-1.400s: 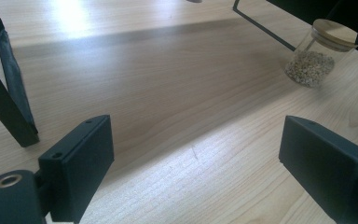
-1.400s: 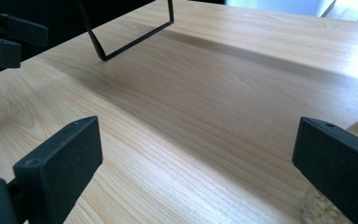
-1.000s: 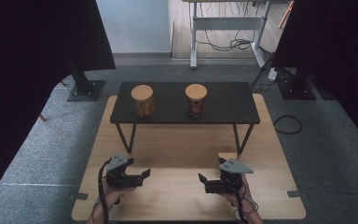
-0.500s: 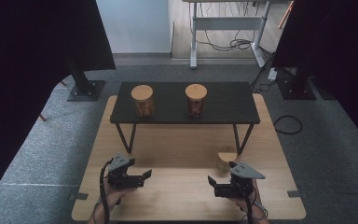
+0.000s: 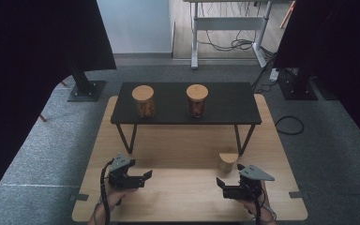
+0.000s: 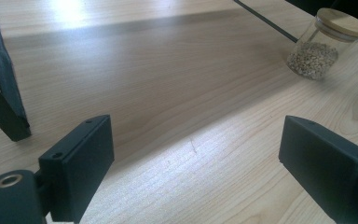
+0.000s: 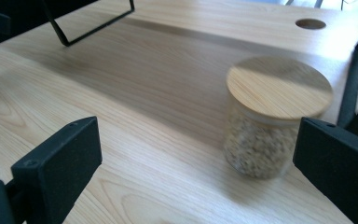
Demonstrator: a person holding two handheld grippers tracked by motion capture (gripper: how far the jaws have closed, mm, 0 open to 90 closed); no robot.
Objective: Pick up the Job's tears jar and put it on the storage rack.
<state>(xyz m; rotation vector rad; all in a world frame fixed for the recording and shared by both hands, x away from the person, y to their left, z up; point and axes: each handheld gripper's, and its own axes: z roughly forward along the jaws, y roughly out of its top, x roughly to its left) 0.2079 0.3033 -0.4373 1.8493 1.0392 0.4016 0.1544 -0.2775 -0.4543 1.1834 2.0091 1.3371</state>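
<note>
Both grippers' matte black jaws gape empty near a round wood-lidded glass jar (image 7: pixel 272 126) of grain.

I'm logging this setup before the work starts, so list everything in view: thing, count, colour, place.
Low jar: 1, clear glass with pale wooden lid, light grains inside, on the wooden tabletop by the shelf's right leg, ahead of the right gripper.
Shelf jars: 2, glass with wooden lids, brown contents, one left and one right on the black shelf.
Black shelf: 1, black, on thin legs at the far half of the tabletop.
Wooden tabletop: 1, light wood, on grey carpet.
White desk frame: 1, white, at the back, cables under it.
Left gripper: 1, black, jaws open, near-left of the tabletop.
Right gripper: 1, black, jaws open, near-right, nothing between the jaws.
</note>
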